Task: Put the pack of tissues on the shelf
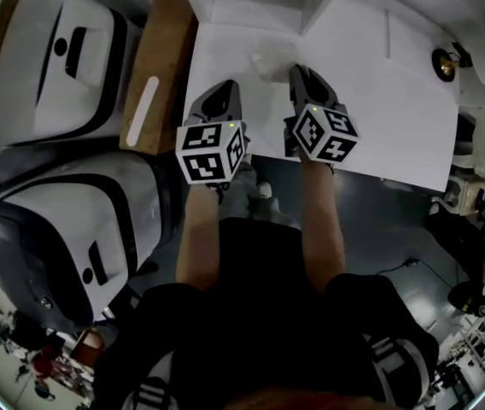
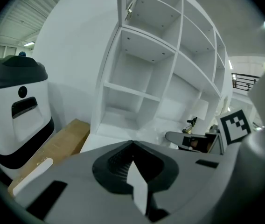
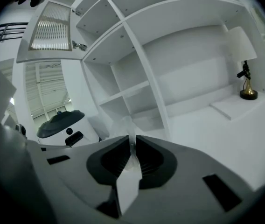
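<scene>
White crinkly tissue pack (image 3: 126, 125) is pinched in the right tool (image 3: 133, 141); left tool (image 2: 132, 144) pressed together.

1. White-and-black machine (image 1: 63, 220), left of the left tool (image 1: 224, 92).
2. A second such machine (image 1: 76, 58), farther left and ahead.
3. Brown board (image 1: 164, 58) bearing a white strip (image 1: 143, 109), just left of that tool.
4. Small gold-based lamp (image 1: 442, 62), ahead-right of the right tool (image 1: 304, 75).
</scene>
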